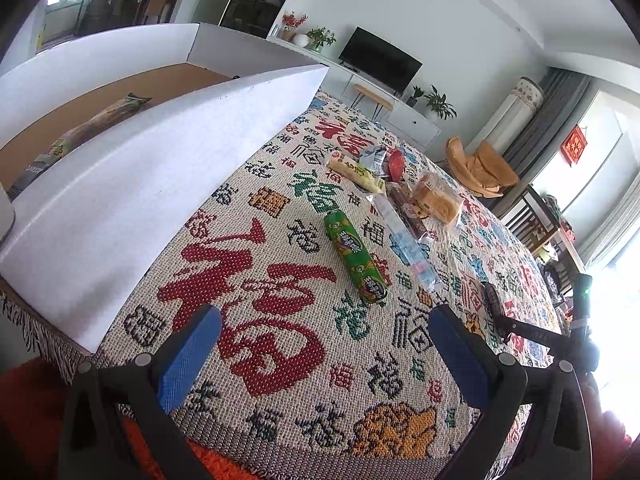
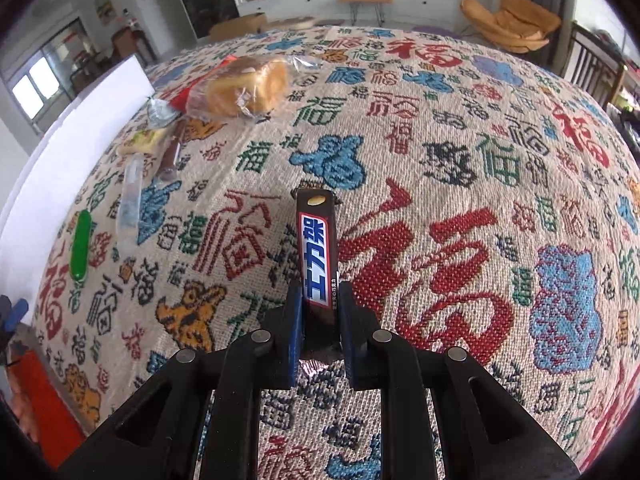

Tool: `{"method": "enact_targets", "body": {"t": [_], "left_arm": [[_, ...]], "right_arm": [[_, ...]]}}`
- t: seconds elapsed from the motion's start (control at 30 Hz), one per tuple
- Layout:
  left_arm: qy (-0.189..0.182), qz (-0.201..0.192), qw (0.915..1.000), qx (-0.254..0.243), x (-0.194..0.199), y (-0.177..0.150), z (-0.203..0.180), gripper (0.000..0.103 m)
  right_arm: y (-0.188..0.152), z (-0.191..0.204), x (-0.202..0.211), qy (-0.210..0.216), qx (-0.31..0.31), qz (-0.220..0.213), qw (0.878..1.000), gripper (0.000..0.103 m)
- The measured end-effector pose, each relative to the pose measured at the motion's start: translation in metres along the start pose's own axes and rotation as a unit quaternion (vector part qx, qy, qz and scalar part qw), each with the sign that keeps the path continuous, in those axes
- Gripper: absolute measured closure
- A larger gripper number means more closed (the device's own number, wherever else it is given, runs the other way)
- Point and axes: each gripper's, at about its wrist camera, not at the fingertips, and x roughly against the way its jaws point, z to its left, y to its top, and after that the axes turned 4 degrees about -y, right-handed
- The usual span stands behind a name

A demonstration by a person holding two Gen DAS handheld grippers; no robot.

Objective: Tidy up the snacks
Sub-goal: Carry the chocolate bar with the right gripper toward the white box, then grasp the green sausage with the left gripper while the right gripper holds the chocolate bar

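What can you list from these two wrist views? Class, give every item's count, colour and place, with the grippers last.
Chocolate bar: one, dark brown, clamped in right gripper.
Biscuit tube: one, green, on the cloth.
Bread: one, golden, bagged, in the far pile.
Yellow packet: one, yellow, beside the pile.
Clear wrapper: one, transparent, right of the tube.
Box: one, white, left on the table, one snack inside.
Tablecloth: one, patterned, multicoloured.
Left gripper: open, empty.
Right gripper: shut.
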Motion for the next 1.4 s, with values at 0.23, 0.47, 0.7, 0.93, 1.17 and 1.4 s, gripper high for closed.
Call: {"method": "enact_targets", "body": {"t": [0.23,0.47,0.7,0.93,1.17,1.4], "left_arm": [[0.0,0.003,1.0,-0.001,-0.001,0.0,0.0,0.001],[-0.001,0.009,1.0,-0.001,-0.003,0.0,-0.001,0.001],[0.0,0.016,0.9999,-0.003,-0.007,0.0,-0.001,0.001],[0.002,0.024,0.9997,-0.006,-0.01,0.001,-0.003,0.001],[0.006,0.033,0.9994,-0.006,-0.015,0.001,-0.003,0.001],[-0.046,0.037,0.9982,0.009,-0.012,0.005,-0.003,0.001]], "right_arm": [[-0.004,0.007,-0.002,-0.001,0.014,-0.025,1.0,0.073],[-0.015,0.024,-0.005,-0.009,0.053,-0.056,0.997,0.045],[-0.02,0.028,-0.006,-0.013,0.055,-0.078,0.995,0.039],[-0.021,0.036,-0.009,-0.025,0.072,-0.076,0.994,0.033],[-0.021,0.037,-0.009,-0.023,0.071,-0.076,0.994,0.032],[-0.021,0.037,-0.009,-0.023,0.071,-0.076,0.994,0.032]]}}
